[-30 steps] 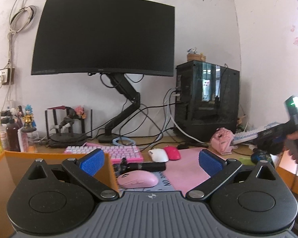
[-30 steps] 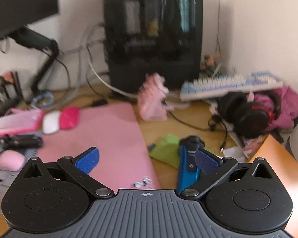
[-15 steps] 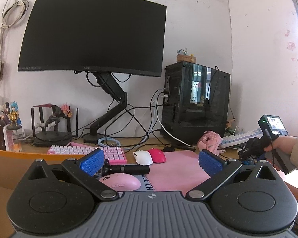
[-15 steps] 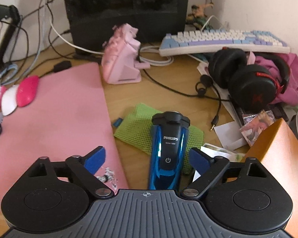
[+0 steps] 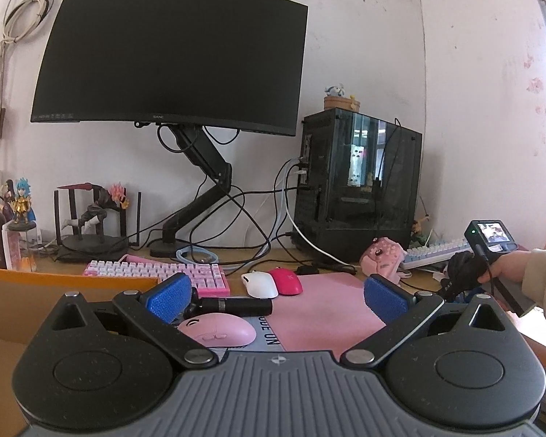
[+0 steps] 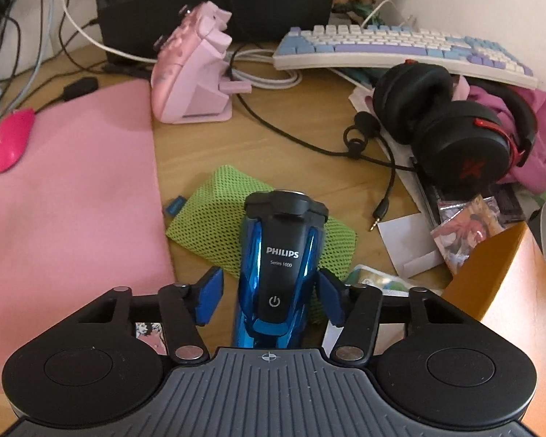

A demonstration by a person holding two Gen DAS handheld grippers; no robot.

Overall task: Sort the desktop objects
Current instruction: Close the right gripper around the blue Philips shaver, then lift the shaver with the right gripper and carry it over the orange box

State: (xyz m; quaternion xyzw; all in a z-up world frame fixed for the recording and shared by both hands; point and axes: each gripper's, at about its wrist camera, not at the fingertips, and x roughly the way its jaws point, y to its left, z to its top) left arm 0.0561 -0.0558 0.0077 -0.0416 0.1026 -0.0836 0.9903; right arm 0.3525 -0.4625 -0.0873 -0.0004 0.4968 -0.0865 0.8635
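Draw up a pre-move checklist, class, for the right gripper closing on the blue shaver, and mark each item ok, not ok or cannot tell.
1. Shaver lies between the right gripper fingers: ok.
2. Both blue pads touch its body: not ok, a gap shows on the left side.
3. Shaver clear of the headset cable: ok.
4. Green mesh pouch free of the pads: cannot tell, it lies under the shaver.
5. Left gripper open and empty, away from the shaver: ok.
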